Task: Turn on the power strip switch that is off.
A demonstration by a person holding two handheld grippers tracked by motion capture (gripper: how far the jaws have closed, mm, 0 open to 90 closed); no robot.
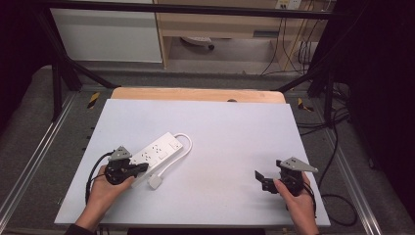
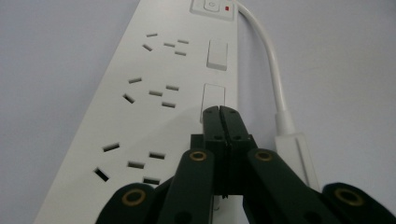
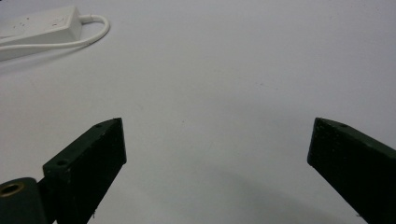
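A white power strip [image 1: 159,152] lies on the left half of the table, its cable [image 1: 183,147] looping back to a white plug [image 1: 155,182] beside it. My left gripper [image 1: 145,167] is shut with nothing between its jaws. In the left gripper view its closed tips [image 2: 219,112] rest at a white rocker switch [image 2: 214,95] on the power strip [image 2: 140,107]; a red lamp [image 2: 227,8] shows at the far end. My right gripper [image 1: 259,178] hovers open over bare table at the right, jaws wide apart [image 3: 217,135], with the power strip [image 3: 42,28] far off.
The white tabletop [image 1: 230,137] has a wooden edge [image 1: 195,94] at the back. Black frame bars and metal rails [image 1: 29,161] run along both sides, with cables [image 1: 337,147] on the floor at the right.
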